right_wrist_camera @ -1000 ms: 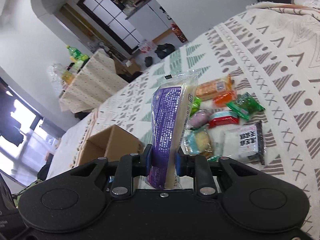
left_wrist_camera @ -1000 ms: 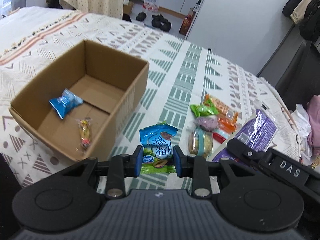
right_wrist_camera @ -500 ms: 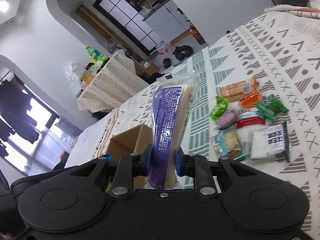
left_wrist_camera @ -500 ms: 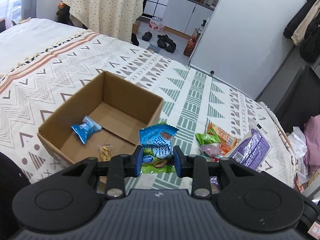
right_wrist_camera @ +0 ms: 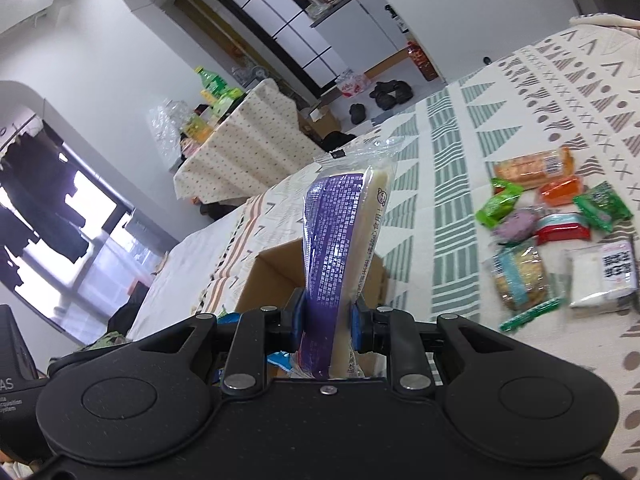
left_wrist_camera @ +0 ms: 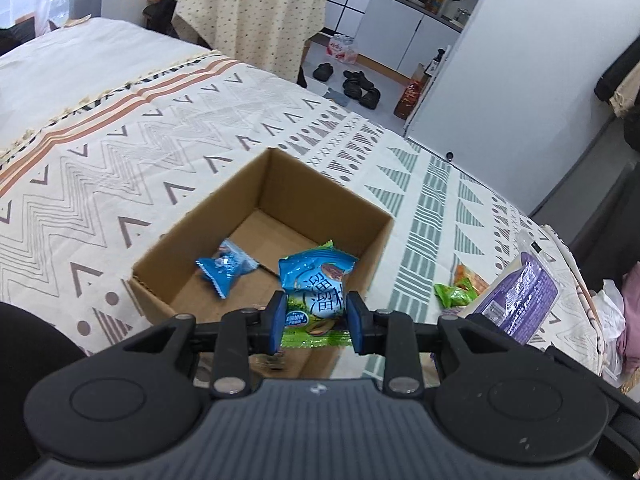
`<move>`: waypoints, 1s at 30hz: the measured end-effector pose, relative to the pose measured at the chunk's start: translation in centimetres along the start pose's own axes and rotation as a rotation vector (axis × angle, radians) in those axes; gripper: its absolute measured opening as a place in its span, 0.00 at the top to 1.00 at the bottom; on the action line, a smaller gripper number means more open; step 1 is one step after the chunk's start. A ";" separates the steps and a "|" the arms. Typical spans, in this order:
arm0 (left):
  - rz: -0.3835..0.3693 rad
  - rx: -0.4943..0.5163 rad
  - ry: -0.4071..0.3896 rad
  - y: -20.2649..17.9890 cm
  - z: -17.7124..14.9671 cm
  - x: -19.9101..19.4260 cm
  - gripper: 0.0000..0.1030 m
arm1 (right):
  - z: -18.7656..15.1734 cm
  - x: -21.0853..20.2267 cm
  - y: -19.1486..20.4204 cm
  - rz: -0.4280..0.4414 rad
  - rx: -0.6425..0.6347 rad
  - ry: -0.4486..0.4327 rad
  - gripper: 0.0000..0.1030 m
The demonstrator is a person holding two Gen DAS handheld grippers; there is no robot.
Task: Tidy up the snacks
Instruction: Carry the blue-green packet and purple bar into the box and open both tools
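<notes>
- Left gripper point(left_wrist_camera: 317, 322): closed on a blue-and-green snack packet point(left_wrist_camera: 316, 286), its blue pads pressing the packet's two sides; the packet hangs over the near wall of the cardboard box point(left_wrist_camera: 182, 224).
- Cardboard box: open-topped, standing on the patterned bedspread point(left_wrist_camera: 120, 152); a small blue wrapped snack point(left_wrist_camera: 225, 267) lies on its floor toward the near-left corner.
- Right gripper point(right_wrist_camera: 328, 320): closed on a long purple-and-white packet point(right_wrist_camera: 340, 240), which stands upright between the pads; in the left wrist view the same packet point(left_wrist_camera: 516, 296) shows at the right, beside the box.
- From the right wrist view, the box point(right_wrist_camera: 272, 276) lies just behind the held purple packet.
- Loose snacks: a cluster rests on the bedspread toward its right edge, well apart from the box. It includes an orange cracker pack point(right_wrist_camera: 532, 166), a bright green packet point(right_wrist_camera: 498, 206), a dark green packet point(right_wrist_camera: 602, 206), a red packet point(right_wrist_camera: 564, 228), a purple sweet point(right_wrist_camera: 518, 222), a clear-wrapped biscuit point(right_wrist_camera: 520, 278) and a white packet with black print point(right_wrist_camera: 604, 278).
- Background: a table with a dotted cloth point(left_wrist_camera: 248, 12) stands beyond the bed's far edge; shoes point(left_wrist_camera: 356, 82) lie on the floor near it.
</notes>
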State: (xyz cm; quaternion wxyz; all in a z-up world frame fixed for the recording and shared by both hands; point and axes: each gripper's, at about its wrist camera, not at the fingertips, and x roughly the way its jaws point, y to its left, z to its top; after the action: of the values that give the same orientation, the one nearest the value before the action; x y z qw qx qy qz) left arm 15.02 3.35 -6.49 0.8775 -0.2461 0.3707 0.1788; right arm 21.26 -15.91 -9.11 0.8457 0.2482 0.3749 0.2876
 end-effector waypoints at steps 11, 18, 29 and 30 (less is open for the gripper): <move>0.001 -0.072 0.055 4.4 1.0 1.4 0.70 | -1.3 2.3 2.7 -0.017 -0.045 0.052 0.78; 0.023 -0.100 0.075 6.5 1.9 1.9 0.67 | -1.8 4.0 4.5 -0.014 -0.070 0.090 0.78; 0.039 -0.088 0.094 7.3 2.4 1.6 0.39 | -2.1 4.0 5.7 -0.056 -0.112 0.102 0.52; 0.035 -0.084 0.095 7.2 2.5 1.5 0.34 | -2.0 3.6 5.8 -0.059 -0.108 0.092 0.48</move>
State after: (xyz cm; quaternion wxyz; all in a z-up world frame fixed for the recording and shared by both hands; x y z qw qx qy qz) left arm 13.80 10.78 -8.24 0.8446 -0.2842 0.4083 0.1977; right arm 20.03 -8.95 -8.40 0.8478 0.1776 0.4045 0.2933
